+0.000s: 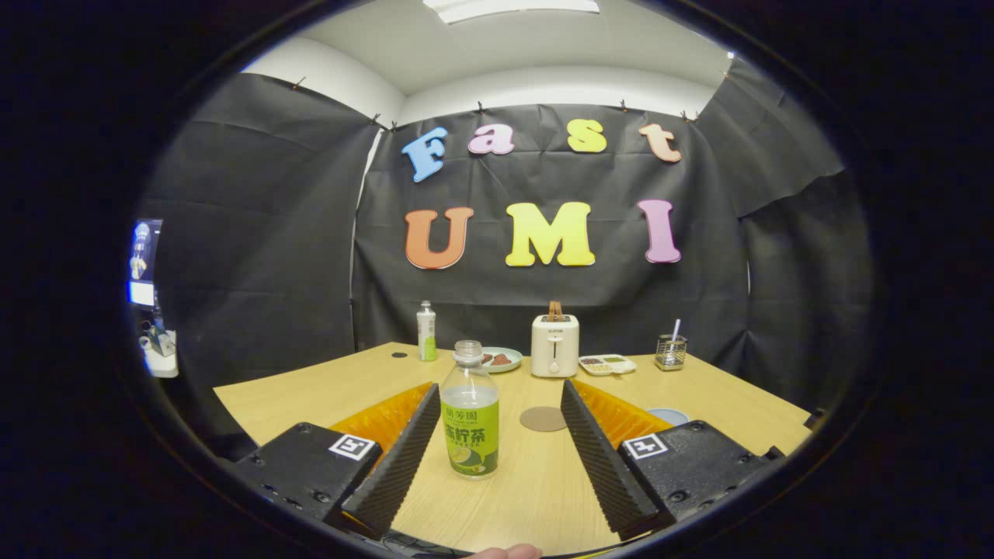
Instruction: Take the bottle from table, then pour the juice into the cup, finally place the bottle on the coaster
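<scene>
My fingers (497,435) gape around the uncapped bottle (470,419); I judge it thin, squashy, spill-prone, so I'd grip mid-label.

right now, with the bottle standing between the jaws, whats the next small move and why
Probably shift a little left to centre the bottle, then close. The gripper is open, its jaws wide apart, and the bottle stands upright between them, uncapped, nearer the left one, neither touching it. The coaster lies beyond, and the cup peeks out behind the right jaw, so nothing blocks the grasp.
</scene>
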A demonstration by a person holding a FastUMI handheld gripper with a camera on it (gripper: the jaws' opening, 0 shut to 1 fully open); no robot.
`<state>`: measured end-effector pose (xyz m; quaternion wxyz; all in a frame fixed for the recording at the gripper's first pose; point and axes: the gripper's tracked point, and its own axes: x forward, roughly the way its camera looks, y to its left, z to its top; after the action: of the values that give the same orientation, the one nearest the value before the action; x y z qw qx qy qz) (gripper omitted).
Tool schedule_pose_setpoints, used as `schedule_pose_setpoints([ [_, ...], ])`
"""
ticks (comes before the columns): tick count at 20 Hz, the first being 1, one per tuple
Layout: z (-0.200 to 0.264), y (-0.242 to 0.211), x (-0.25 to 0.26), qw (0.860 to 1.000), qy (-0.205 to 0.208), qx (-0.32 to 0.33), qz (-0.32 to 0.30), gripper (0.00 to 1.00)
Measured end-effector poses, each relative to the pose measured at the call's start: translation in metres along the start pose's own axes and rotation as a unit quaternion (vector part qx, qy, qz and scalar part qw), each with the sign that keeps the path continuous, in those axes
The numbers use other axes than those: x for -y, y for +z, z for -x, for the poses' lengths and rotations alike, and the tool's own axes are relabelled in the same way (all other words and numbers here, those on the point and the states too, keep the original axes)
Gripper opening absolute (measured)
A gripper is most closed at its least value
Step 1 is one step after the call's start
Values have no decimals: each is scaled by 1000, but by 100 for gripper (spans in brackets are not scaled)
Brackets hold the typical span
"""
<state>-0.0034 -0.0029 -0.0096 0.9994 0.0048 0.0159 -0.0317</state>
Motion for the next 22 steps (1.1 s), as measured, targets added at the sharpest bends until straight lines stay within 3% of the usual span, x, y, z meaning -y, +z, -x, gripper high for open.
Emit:
schedule_pose_setpoints([
  [9,-18,-40,-19,999,4,-41,-9,100],
  [22,-90,-99,-33,991,-6,-133,-18,100],
])
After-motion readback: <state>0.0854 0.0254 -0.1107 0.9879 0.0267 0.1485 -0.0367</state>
